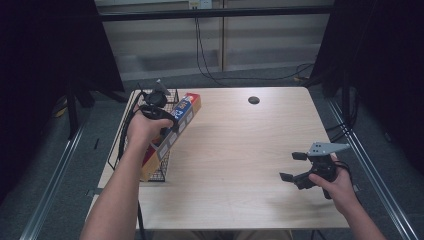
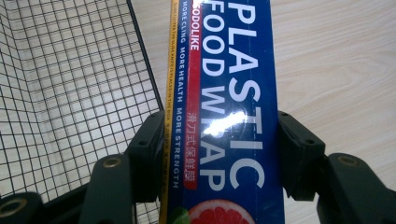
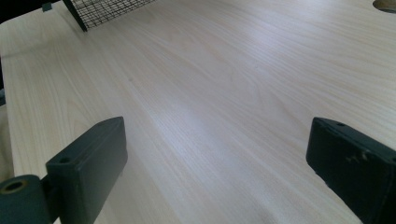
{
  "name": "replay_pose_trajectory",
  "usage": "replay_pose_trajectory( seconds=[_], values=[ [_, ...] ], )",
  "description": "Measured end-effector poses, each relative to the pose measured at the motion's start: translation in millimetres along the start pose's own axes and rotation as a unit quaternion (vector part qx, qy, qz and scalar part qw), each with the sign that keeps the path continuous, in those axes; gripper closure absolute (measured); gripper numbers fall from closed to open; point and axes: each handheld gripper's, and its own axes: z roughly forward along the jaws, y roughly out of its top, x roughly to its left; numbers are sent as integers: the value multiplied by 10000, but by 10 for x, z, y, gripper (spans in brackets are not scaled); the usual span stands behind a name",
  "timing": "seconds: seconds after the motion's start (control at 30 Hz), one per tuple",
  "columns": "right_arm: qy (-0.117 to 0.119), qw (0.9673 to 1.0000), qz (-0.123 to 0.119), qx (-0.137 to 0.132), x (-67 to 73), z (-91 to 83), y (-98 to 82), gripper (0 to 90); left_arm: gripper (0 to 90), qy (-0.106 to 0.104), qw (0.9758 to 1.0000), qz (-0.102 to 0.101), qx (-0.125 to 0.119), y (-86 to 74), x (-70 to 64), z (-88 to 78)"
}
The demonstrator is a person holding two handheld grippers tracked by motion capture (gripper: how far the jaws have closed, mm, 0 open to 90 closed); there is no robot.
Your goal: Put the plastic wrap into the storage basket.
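Left tool [image 2: 219,154] clamps the wrap box [image 2: 224,93] — box held tilted over the wire basket [image 1: 167,95] at the worktop's [image 1: 240,150] far left. Right tool [image 1: 295,167] — jaws spread, empty, near right.

I am working in what looks like a lab or test bay rather than a home. Beyond my tongs stands a plain pale wooden bench [image 1: 235,150] with a round cable hole [image 1: 254,100] at its far side. Black curtains [image 1: 45,50] hang to both sides of my tongs, metal rails [image 1: 55,170] run along the grey floor, and loose black cables [image 1: 210,65] dangle down the bare panelled wall ahead.
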Motion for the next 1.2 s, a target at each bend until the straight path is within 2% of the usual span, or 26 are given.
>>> replay_pose_trajectory(
  seconds=[0.23,0.4,0.57,0.63,1.1,1.2],
  values=[
    [20,10000,-11,-1,0,8,2,51,431,45,10000,-38,-4,-31,57,-58],
    [16,10000,-19,15,6,20,2,51,431,133,9997,-187,-55,-58,126,-103],
    [18,10000,-18,34,18,15,-8,51,431,185,9996,-214,-47,-83,183,-106],
    [25,10000,-21,46,23,5,-17,51,431,196,9993,-325,-68,-96,211,-106],
    [32,10000,20,3,12,14,-16,51,430,367,9973,-626,-48,-173,335,-74],
    [33,10000,11,7,14,13,-17,51,430,436,9971,-626,-23,-188,364,-69]
  ],
)
